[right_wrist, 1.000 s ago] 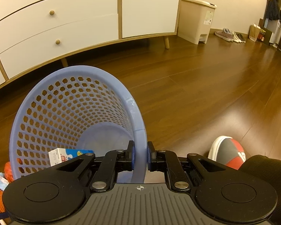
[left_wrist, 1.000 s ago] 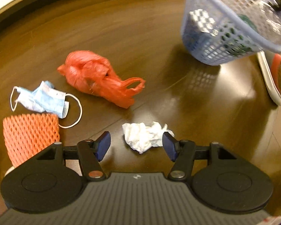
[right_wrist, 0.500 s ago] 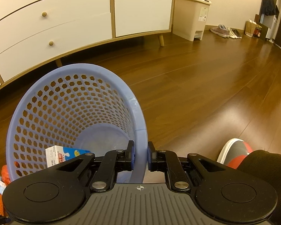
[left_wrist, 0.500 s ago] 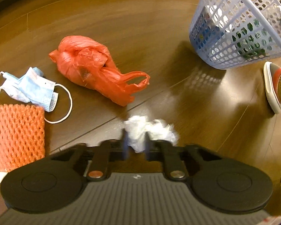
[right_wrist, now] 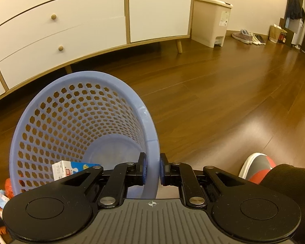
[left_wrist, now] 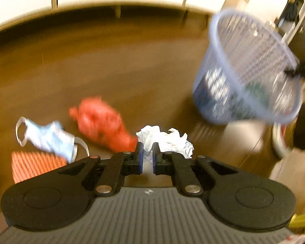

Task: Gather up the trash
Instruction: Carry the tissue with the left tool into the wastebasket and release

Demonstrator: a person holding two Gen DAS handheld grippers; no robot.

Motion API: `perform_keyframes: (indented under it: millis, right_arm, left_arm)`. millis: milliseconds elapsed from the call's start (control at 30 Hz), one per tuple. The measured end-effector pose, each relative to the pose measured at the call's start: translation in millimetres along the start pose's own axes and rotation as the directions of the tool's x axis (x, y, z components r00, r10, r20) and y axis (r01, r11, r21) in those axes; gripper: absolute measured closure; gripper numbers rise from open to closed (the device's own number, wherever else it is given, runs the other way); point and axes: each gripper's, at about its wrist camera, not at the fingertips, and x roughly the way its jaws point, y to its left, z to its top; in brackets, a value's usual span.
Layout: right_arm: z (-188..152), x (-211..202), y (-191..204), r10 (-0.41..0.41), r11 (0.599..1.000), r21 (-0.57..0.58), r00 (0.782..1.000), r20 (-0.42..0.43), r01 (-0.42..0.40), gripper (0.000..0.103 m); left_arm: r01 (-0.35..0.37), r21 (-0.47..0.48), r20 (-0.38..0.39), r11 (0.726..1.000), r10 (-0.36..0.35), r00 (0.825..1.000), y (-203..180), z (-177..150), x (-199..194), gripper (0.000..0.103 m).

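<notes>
While pinched by left claw (left_wrist: 146, 158): crumpled white tissue (left_wrist: 164, 140) | right claw (right_wrist: 151, 168) clamps basket rim (right_wrist: 152, 142)

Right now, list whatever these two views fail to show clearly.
- Left wrist view: motion blur smears the red plastic bag, face mask and what lies in the blue basket.
- Left wrist view: the left hand-held gripper covers the lower part of the crumpled tissue.
- Right wrist view: the right hand-held gripper covers the milk carton's lower edge.
</notes>
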Motion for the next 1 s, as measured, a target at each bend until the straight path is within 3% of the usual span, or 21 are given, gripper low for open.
perform_keyframes:
  millis: [167, 367, 633, 1000]
  right_arm:
    - [-2, -2, 1, 0.009, 1.000, 0.000, 1.000, 0.001, -0.009, 0.094]
    - [-2, -2, 0, 0.012, 1.000, -0.003, 1.000, 0.001, -0.012, 0.094]
    - [8, 9, -8, 0.021, 1.000, -0.006, 1.000, -0.001, -0.021, 0.094]
    - [8, 13, -9, 0.025, 1.000, -0.008, 1.000, -0.003, -0.025, 0.094]
  left_arm:
    - [0.031, 0.003, 0.125, 1.000, -0.031, 0.992, -13, 35, -31, 0.097]
    - [0.083, 0.031, 0.186, 0.996, -0.087, 0.979, -37, 57, -42, 0.097]
    - [0.143, 0.084, 0.196, 0.986, -0.157, 0.968, -72, 69, -31, 0.097]
    - [0.171, 0.121, 0.176, 0.978, -0.190, 0.966, -103, 89, -10, 0.096]
